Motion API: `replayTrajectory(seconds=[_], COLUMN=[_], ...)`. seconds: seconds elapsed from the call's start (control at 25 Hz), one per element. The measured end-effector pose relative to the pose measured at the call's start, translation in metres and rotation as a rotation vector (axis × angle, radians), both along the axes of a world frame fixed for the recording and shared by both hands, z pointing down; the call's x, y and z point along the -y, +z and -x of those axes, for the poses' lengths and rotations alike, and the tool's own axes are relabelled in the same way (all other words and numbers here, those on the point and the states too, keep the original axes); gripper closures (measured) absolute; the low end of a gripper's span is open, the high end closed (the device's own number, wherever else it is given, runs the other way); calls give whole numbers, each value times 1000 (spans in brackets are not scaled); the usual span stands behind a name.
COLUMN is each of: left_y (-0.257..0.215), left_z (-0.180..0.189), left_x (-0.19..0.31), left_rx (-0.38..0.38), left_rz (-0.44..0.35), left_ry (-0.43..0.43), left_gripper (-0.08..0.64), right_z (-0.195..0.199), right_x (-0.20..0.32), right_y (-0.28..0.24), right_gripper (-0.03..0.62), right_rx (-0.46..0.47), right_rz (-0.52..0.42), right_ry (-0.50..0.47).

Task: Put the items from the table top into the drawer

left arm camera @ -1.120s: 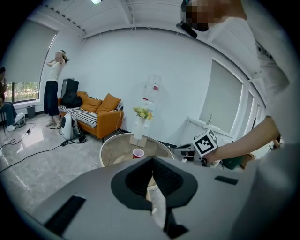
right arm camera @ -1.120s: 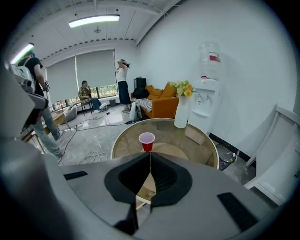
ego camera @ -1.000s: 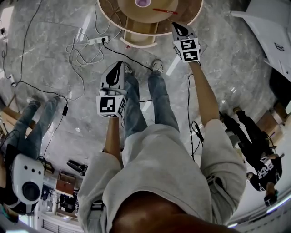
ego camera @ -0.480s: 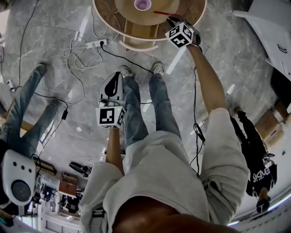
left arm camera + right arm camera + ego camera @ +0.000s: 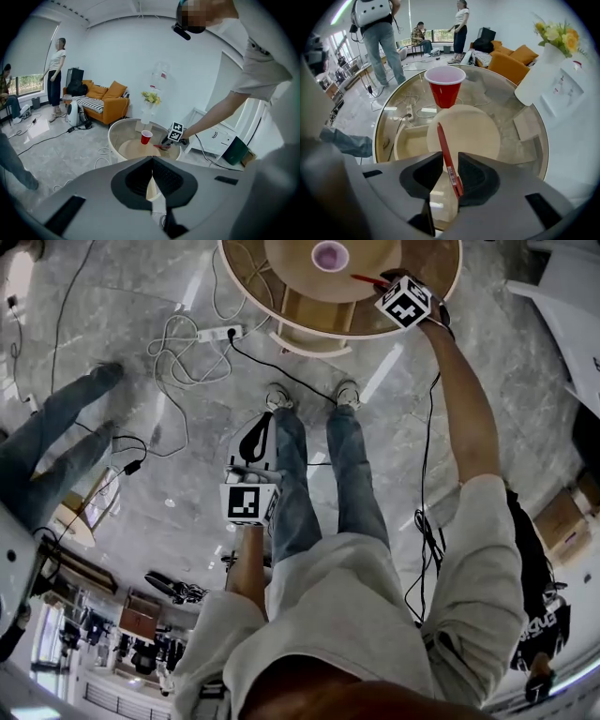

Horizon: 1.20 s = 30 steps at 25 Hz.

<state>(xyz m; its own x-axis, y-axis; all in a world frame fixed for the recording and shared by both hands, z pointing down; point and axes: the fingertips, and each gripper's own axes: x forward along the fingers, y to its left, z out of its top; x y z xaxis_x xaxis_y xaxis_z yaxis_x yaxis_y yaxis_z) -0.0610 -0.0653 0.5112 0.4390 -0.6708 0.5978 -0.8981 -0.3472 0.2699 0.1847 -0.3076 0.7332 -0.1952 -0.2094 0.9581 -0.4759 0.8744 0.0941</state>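
Round glass tabletop (image 5: 497, 93) bears a red pen (image 5: 447, 161) at its near edge, between the just-opened, apart jaws of the right gripper (image 5: 451, 154), which should centre and close squarely on the barrel before heading for the open drawer (image 5: 407, 140); the left gripper (image 5: 151, 173) hangs empty, jaws together.

The right gripper (image 5: 450, 158) hangs over the glass table (image 5: 511, 110), its jaws just opened. A red pen (image 5: 443, 140) stands between them, leaning on the right one, its tip toward the red cup (image 5: 445, 86). A white vase (image 5: 536, 77) stands right of the cup. Under the glass, nearer than the cup and to its left, is a drawer (image 5: 408, 138).
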Motion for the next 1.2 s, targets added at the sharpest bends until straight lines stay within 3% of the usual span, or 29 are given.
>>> replayTrajectory(seconds=[0.44, 0.76, 1.0, 1.2], left_y=[15, 26, 41, 46], left_z=[7, 5, 13, 20], left_x=[-3, -4, -13, -24], left_rx=[-12, -3, 7, 12], left_rz=[-4, -27, -41, -58], left_ry=[-16, -11, -15, -19], left_gripper=[545, 545, 545, 545], right_z=[3, 3, 25, 53], right_x=[-6, -9, -36, -90], right_y=[15, 8, -27, -58], right_gripper=[514, 526, 526, 525], right_rx=[34, 85, 282, 420], right_rz=[79, -54, -139, -178], right_ry=[-26, 25, 137, 156])
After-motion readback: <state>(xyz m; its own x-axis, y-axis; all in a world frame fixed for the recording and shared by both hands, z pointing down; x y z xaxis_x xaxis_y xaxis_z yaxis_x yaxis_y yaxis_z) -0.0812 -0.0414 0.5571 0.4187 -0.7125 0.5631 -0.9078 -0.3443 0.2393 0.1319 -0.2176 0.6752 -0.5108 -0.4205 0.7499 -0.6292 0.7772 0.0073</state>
